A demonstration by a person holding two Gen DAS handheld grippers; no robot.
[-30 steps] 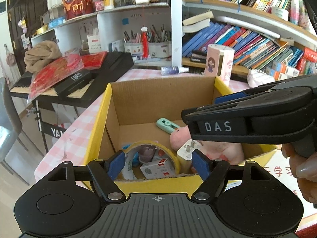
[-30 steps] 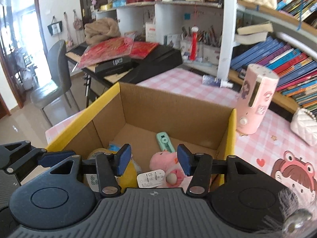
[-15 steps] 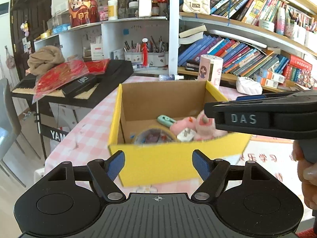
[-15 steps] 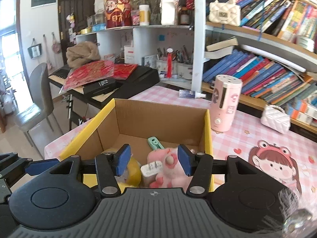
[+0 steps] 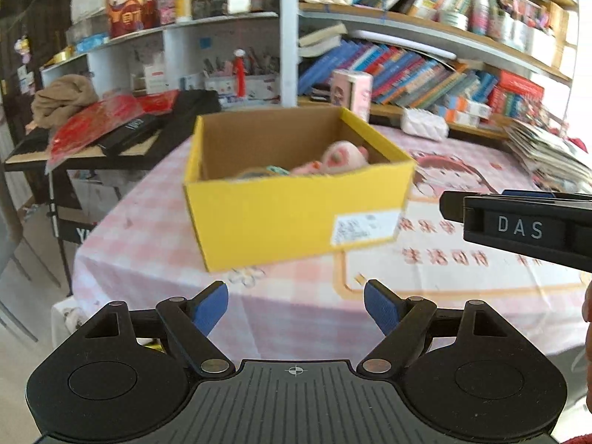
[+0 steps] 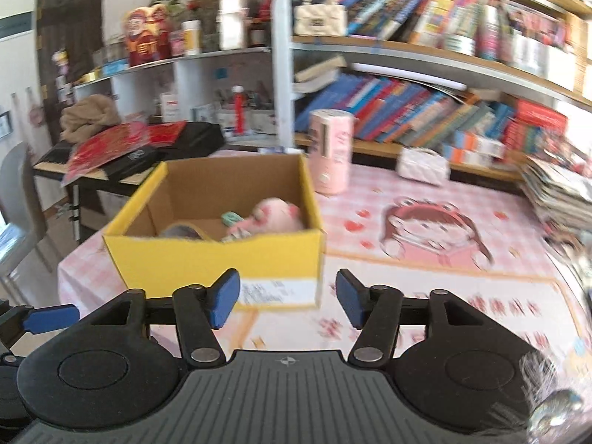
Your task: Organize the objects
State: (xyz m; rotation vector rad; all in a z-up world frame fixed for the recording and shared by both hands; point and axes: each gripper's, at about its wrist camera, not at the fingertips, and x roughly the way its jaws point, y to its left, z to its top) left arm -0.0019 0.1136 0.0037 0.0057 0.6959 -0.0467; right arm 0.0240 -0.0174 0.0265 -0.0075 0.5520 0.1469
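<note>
pink checked table (image 5: 148, 222) fills more of my view now: both tongs have backed off the box (image 5: 296, 214), left (image 5: 296, 309) and right (image 6: 288, 298) apart, empty. toys look packed inside, though blurred; sorting seems done.

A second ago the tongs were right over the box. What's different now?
Both tongs pulled back and away from the yellow box: a second ago they looked down into it, now the left tongs and right tongs hang in front of it over the pink tablecloth. Both were open and empty then and are now. The pink plush toy and the rest stayed inside the box.
</note>
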